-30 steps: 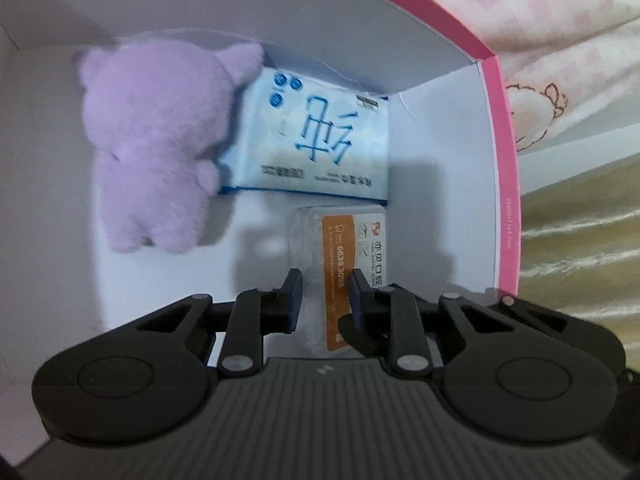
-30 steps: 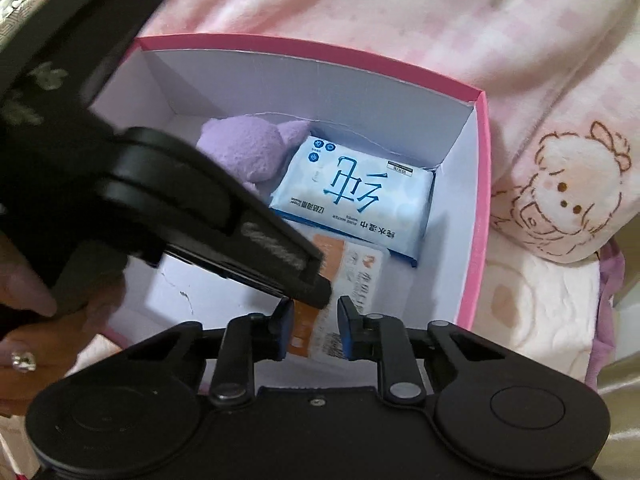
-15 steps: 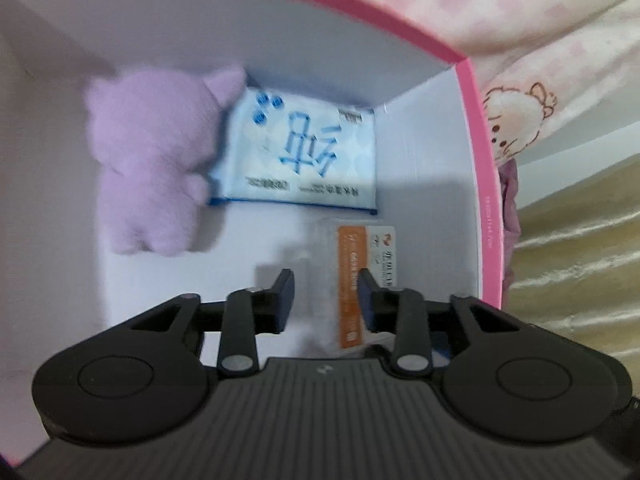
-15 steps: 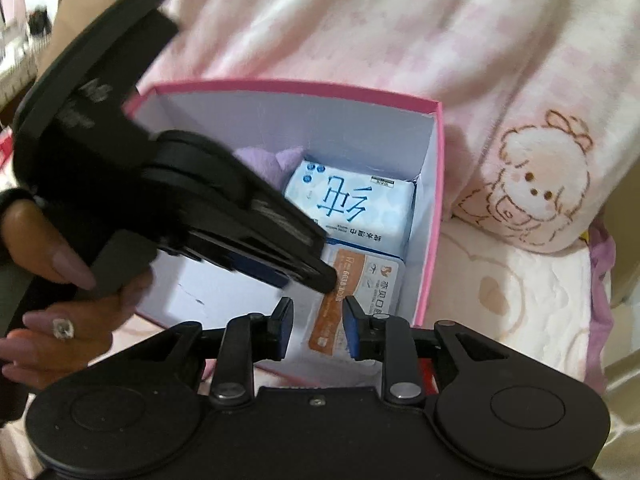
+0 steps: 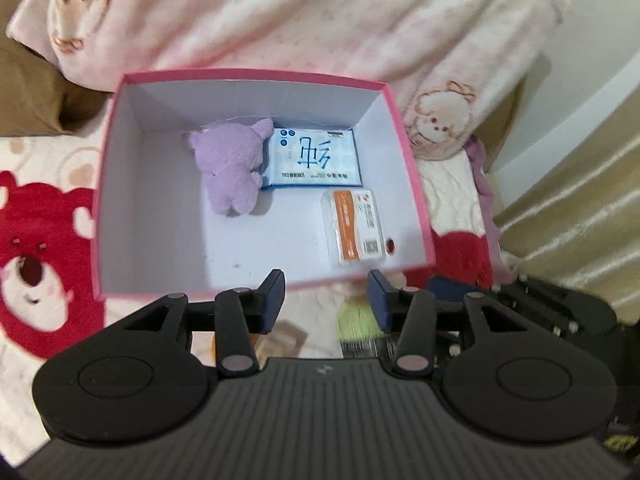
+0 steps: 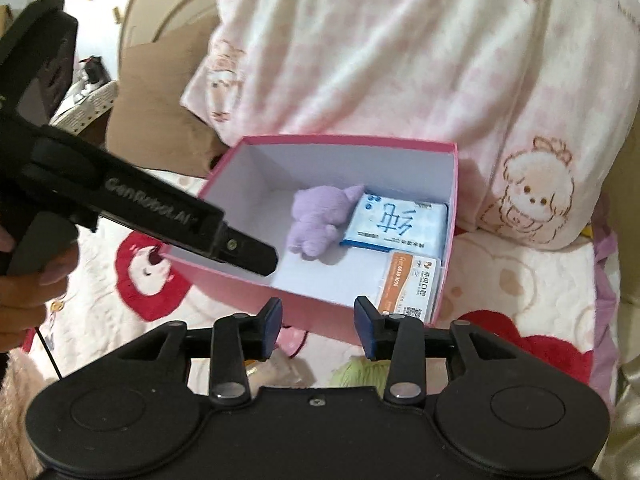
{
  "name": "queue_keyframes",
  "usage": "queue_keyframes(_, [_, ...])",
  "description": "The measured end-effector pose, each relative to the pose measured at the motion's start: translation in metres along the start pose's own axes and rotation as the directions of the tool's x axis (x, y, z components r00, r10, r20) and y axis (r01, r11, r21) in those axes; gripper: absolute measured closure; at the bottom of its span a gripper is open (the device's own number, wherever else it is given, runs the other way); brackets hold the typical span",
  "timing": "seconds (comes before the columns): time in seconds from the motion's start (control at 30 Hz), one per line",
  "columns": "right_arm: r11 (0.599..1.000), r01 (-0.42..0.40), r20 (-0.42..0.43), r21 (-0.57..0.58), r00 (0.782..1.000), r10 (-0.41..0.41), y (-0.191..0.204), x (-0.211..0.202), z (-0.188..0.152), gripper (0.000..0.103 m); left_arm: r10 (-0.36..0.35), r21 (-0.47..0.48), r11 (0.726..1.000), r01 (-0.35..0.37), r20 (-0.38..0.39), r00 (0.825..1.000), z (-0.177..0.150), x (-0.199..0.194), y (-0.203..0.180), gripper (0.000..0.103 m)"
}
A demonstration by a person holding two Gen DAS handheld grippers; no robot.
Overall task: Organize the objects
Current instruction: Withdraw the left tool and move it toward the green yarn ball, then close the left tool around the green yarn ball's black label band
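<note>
Bed [image 5: 52,216]; both tools opening, prob. empty.

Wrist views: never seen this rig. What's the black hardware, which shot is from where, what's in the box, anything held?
No robot arm here: a person holds a two-finger gripper in each hand, each with a fisheye camera looking along its fingers. One picture is from the left gripper, the other from the right gripper, which also shows the left one from the side.

On a bed with patterned blankets sits a pink box with white inside. It holds a purple plush toy, a blue tissue pack touching it, and a small orange-and-white pack near the right wall.

Both grippers' jaws are opening and hold nothing.
</note>
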State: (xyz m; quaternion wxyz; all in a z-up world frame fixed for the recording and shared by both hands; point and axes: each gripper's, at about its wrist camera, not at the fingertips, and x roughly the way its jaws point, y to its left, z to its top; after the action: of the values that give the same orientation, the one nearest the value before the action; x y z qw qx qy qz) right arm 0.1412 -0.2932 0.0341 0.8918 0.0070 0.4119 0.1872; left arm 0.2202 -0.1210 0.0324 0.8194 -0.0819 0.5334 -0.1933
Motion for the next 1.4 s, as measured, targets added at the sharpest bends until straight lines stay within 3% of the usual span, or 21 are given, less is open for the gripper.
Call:
queue_keyframes(0.37, [0.989, -0.001, -0.020, -0.146, 1.000, -0.001, 0.019, -0.075, -0.017, 0.044, 0.072, 0.104, 0.992, -0.076, 0.040, 0.997, -0.046, -0.068, -0.036, 0.052])
queue_keyframes(0.67, [0.977, -0.011, -0.049, -0.211, 0.999, 0.001, 0.018, -0.107, -0.054, 0.027, 0.013, 0.128, 0.992, -0.018, 0.038, 0.999, -0.084, -0.070, -0.049, 0.041])
queue_keyframes(0.77, [0.977, -0.031, -0.052, -0.210, 0.998, 0.020, 0.016, -0.106, -0.067, 0.019, -0.002, 0.105, 0.994, -0.002, 0.030, 1.000, -0.095, -0.057, -0.049, 0.041])
queue_keyframes(1.1, [0.980, -0.094, -0.054, -0.178, 0.995, 0.086, 0.002, -0.071, -0.099, 0.018, -0.005, 0.100, 0.995, 0.006, -0.005, 1.000, -0.117, -0.006, -0.043, 0.034])
queue_keyframes(1.4, [0.986, -0.049, -0.046, -0.158, 0.998, 0.042, -0.011, -0.024, -0.119, 0.016, -0.003, 0.060, 0.998, -0.003, 0.109, 0.994, -0.125, 0.022, -0.033, 0.018])
